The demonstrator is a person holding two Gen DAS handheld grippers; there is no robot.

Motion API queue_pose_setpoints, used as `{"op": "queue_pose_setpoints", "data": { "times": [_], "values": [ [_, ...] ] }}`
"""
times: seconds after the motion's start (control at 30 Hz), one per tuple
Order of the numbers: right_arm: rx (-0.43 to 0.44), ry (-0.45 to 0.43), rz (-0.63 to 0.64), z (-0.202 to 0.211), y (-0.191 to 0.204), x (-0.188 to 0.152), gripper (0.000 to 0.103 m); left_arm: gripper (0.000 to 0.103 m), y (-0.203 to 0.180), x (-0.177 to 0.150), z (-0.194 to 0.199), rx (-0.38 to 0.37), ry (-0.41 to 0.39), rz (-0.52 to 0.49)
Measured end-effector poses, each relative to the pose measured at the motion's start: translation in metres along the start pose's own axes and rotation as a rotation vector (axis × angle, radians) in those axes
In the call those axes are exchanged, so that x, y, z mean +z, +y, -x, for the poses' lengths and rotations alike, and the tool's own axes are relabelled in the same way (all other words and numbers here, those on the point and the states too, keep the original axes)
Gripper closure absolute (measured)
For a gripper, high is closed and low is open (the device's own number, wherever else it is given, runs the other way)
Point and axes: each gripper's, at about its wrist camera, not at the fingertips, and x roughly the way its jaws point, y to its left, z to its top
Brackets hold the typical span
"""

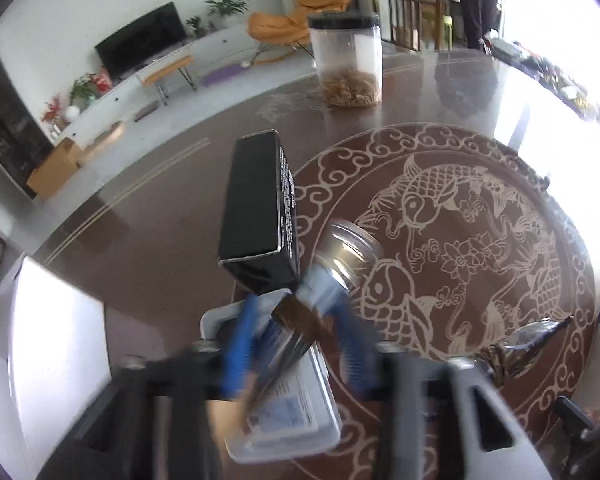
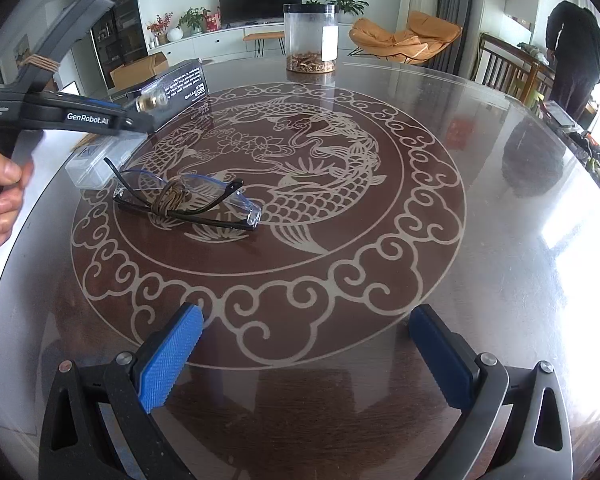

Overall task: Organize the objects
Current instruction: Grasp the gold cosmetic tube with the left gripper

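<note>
My left gripper is shut on a small glass bottle with a silver cap, held above a clear plastic case and beside a black box. The right wrist view shows the bottle at the left gripper's tip, over the case and next to the black box. Folded glasses tied with twine lie on the round table. My right gripper is open and empty, low over the table's near side.
A clear jar with a black lid holding brown bits stands at the table's far edge; it also shows in the left wrist view. Clutter lies along the right edge. A person stands beyond it.
</note>
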Motion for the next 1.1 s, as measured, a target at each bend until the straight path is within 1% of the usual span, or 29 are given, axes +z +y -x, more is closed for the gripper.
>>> {"op": "queue_pose_setpoints", "data": {
  "times": [0.1,0.2,0.33,0.43,0.47,0.5,0.53,0.57,0.63,0.73,0.77,0.8,0.87,0.9,0.93,0.97,1.1],
  "values": [
    [0.0,0.0,0.0,0.0,0.0,0.0,0.0,0.079,0.0,-0.018,0.015,0.002,0.024,0.068],
    [0.0,0.0,0.0,0.0,0.0,0.0,0.0,0.079,-0.007,-0.053,0.039,0.019,0.043,0.095],
    [0.0,0.0,0.0,0.0,0.0,0.001,0.0,0.077,-0.007,-0.101,0.067,-0.045,0.097,0.194],
    [0.0,0.0,0.0,0.0,0.0,0.001,0.0,0.076,-0.002,-0.125,0.08,-0.083,0.092,0.242],
    [0.0,0.0,0.0,0.0,0.0,0.001,0.0,0.07,-0.001,-0.13,0.083,-0.087,0.086,0.247],
    [0.0,0.0,0.0,0.0,0.0,0.001,0.0,0.053,-0.001,-0.135,0.084,-0.087,0.08,0.247],
    [0.0,0.0,0.0,0.0,0.0,0.001,0.0,0.043,-0.001,-0.139,0.084,-0.074,0.08,0.243],
    [0.0,0.0,0.0,0.0,0.0,0.001,0.0,0.03,-0.003,-0.141,0.082,-0.059,0.079,0.234],
    [0.0,0.0,0.0,0.0,0.0,0.001,0.0,0.029,-0.007,-0.145,0.08,-0.047,0.079,0.2],
    [0.0,0.0,0.0,0.0,0.0,0.001,0.0,0.029,-0.017,-0.151,0.069,-0.029,0.103,0.155],
    [0.001,0.0,0.0,0.0,0.0,0.001,0.0,0.027,-0.018,-0.153,0.067,-0.018,0.107,0.15],
    [0.0,0.0,0.0,0.0,0.0,0.001,0.0,0.021,-0.016,-0.157,0.069,-0.01,0.09,0.166],
    [0.0,0.0,0.0,0.0,0.0,0.001,0.0,0.011,-0.01,-0.163,0.068,-0.007,0.092,0.203],
    [0.0,0.0,0.0,0.0,0.0,0.001,0.0,0.005,-0.006,-0.166,0.067,-0.014,0.092,0.23],
    [0.0,0.0,0.0,0.0,0.0,0.001,0.0,0.002,0.0,-0.169,0.065,-0.028,0.094,0.268],
    [0.0,0.0,0.0,0.0,0.0,0.001,0.0,0.0,0.003,-0.172,0.065,-0.024,0.088,0.285],
    [0.0,0.0,0.0,0.0,0.0,0.001,0.0,0.0,0.005,-0.178,0.069,-0.014,0.041,0.29]
  ]
}}
